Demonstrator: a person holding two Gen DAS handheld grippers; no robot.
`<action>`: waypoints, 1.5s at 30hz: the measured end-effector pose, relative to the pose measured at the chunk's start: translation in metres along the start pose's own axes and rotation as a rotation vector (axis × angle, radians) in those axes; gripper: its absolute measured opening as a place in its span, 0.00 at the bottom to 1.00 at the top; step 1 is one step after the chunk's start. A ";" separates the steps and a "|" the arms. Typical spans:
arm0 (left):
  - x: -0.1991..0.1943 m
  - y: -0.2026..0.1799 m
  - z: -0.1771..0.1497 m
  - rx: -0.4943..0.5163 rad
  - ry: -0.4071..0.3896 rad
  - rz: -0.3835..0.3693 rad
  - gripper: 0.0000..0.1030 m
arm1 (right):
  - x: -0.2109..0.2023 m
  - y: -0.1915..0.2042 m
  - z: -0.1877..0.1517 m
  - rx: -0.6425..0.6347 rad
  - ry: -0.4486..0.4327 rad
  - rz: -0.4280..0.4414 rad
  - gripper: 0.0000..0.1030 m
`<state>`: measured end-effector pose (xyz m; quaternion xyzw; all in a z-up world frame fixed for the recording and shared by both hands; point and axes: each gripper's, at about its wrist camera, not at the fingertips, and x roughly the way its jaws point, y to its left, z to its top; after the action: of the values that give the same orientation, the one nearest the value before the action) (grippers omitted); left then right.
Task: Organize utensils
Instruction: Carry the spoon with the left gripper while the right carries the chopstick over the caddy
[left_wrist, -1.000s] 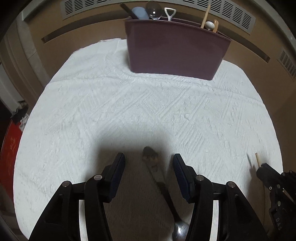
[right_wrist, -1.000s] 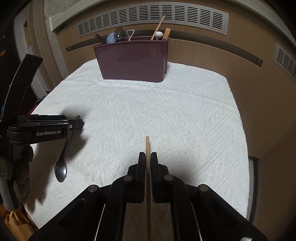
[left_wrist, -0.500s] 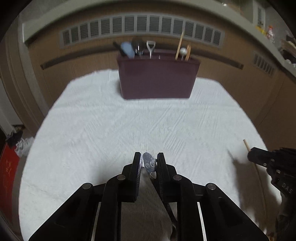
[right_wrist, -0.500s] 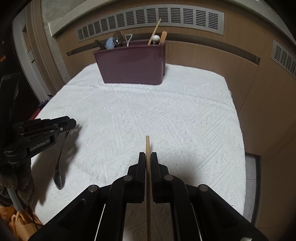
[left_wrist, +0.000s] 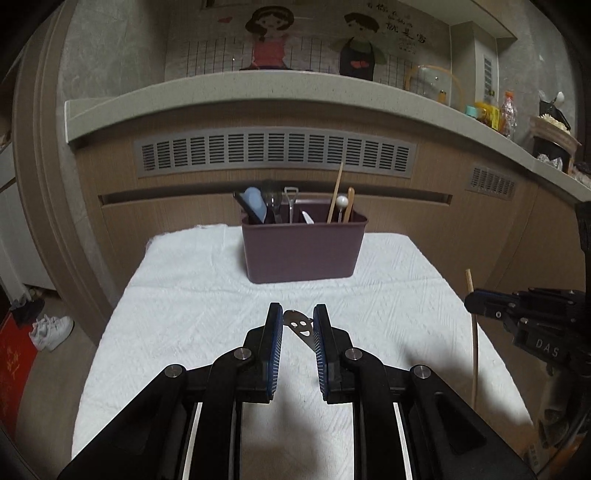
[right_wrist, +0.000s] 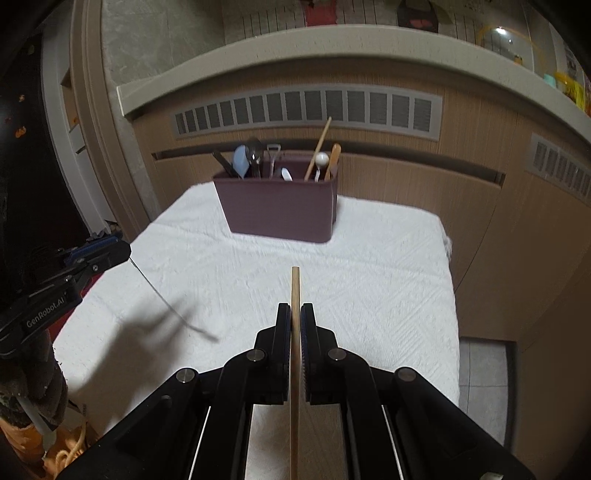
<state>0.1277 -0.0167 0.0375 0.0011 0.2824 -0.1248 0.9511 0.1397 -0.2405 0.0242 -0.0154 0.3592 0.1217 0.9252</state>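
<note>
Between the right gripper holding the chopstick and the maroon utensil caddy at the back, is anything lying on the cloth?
No. In the right wrist view only bare white cloth lies between the right gripper, shut on the chopstick, and the caddy.

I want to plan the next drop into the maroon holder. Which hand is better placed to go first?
Probably the right. Its fingers clamp the wooden chopstick, which points straight toward the maroon plastic utensil holder. The left fingers hold the metal spoon by its handle, tilted crosswise, so it needs more aligning.

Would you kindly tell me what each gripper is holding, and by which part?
Left gripper: metal spoon, by its smiley-cutout handle end. Right gripper: wooden chopstick, near its upper end.
</note>
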 end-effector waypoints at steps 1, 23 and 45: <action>-0.002 -0.001 0.004 0.005 -0.010 0.005 0.17 | -0.003 0.001 0.004 -0.002 -0.013 0.000 0.06; 0.008 0.008 0.211 0.146 -0.324 0.083 0.17 | -0.051 0.018 0.209 -0.090 -0.412 -0.041 0.06; 0.222 0.023 0.167 0.130 0.085 0.001 0.17 | 0.155 -0.022 0.224 0.024 -0.073 -0.015 0.06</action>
<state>0.4030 -0.0589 0.0570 0.0681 0.3140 -0.1423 0.9362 0.4036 -0.2024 0.0853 -0.0024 0.3264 0.1109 0.9387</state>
